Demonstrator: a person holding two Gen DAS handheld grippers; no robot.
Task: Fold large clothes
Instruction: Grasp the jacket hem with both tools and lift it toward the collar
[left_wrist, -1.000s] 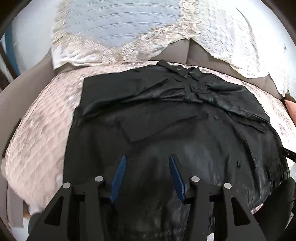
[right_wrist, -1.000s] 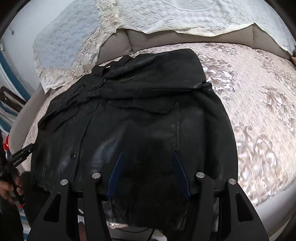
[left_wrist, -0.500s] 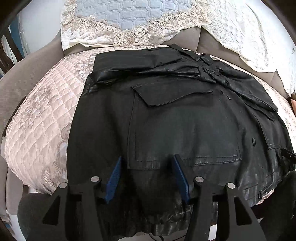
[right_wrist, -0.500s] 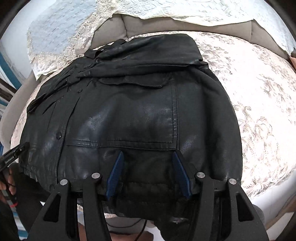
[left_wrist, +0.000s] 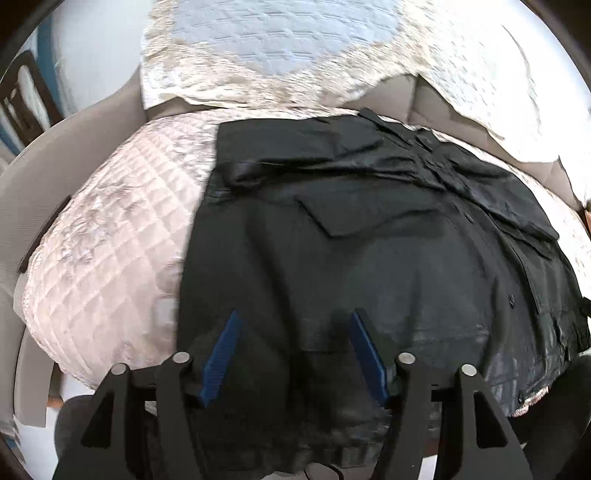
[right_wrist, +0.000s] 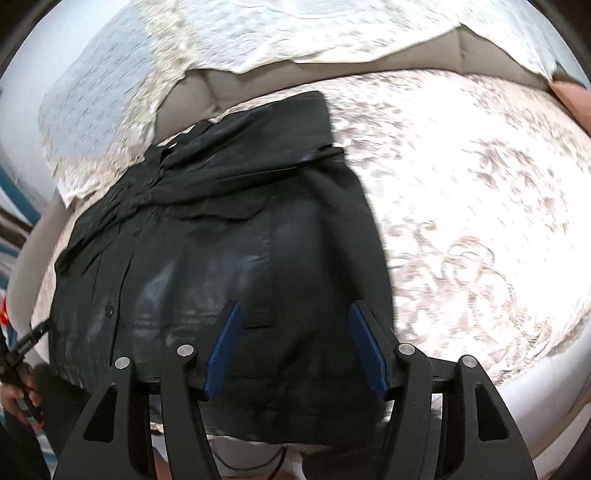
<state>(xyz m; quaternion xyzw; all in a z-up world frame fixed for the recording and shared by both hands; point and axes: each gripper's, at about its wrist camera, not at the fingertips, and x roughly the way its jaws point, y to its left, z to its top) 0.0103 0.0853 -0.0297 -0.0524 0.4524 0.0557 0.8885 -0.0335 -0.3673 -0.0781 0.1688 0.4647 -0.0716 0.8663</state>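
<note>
A black leather jacket (left_wrist: 369, 258) lies flat on a pale quilted sofa seat (left_wrist: 110, 251), collar at the far end and both sleeves folded across the chest. It also shows in the right wrist view (right_wrist: 229, 251). My left gripper (left_wrist: 295, 321) is open and empty above the jacket's near hem on its left side. My right gripper (right_wrist: 293, 314) is open and empty above the near hem on its right side. Both views are blurred by motion.
Lace-edged cream and blue covers (left_wrist: 277, 48) drape the grey sofa back (left_wrist: 413, 96). The patterned seat (right_wrist: 480, 221) stretches to the right of the jacket. The left hand-held gripper (right_wrist: 26, 343) shows at the left edge of the right wrist view.
Both grippers dipped close to the jacket's hem half a second ago and have since pulled back and risen. Both stay open and empty. The jacket has not moved.
</note>
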